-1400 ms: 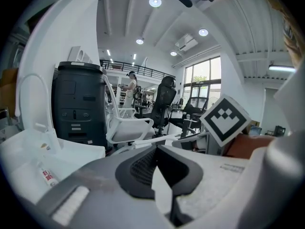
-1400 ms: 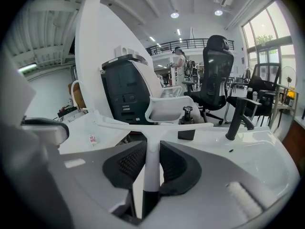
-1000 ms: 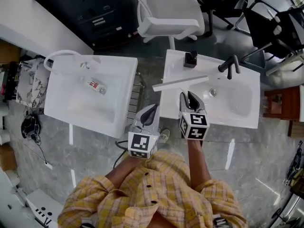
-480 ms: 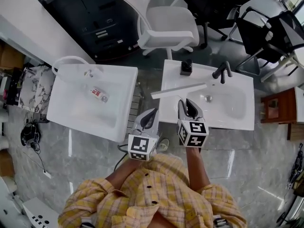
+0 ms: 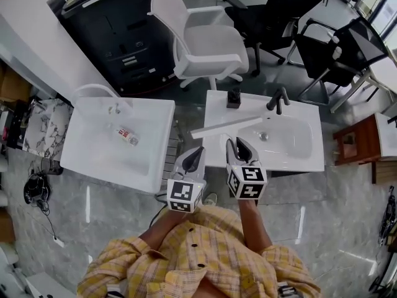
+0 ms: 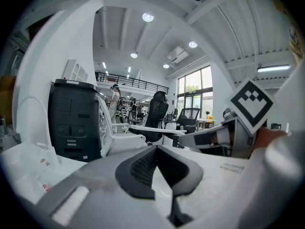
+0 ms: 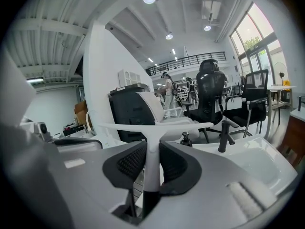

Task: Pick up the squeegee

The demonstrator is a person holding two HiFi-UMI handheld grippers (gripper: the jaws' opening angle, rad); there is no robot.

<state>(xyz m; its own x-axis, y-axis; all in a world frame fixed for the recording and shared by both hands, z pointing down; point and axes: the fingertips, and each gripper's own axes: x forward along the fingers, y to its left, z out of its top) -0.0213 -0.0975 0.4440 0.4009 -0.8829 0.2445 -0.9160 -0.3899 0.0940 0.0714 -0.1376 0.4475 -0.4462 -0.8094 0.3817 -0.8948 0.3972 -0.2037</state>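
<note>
Looking like a big open-plan office hall. Pointing to an office: a white padded swivel chair (image 5: 208, 45), black mesh-backed desk chairs (image 5: 279, 8), a bulky black cabinet-like unit (image 5: 118, 36). Pointing to a hall: a high white ceiling (image 6: 124, 30) with round lamps (image 6: 147, 17), a railed upper gallery (image 6: 125, 82), tall windows (image 6: 194, 92). Standing out of place on the polished grey marbled floor (image 5: 124, 228): two white rectangular ceramic washbasins (image 5: 93, 151), one carrying a black metal tap (image 5: 277, 99).
</note>
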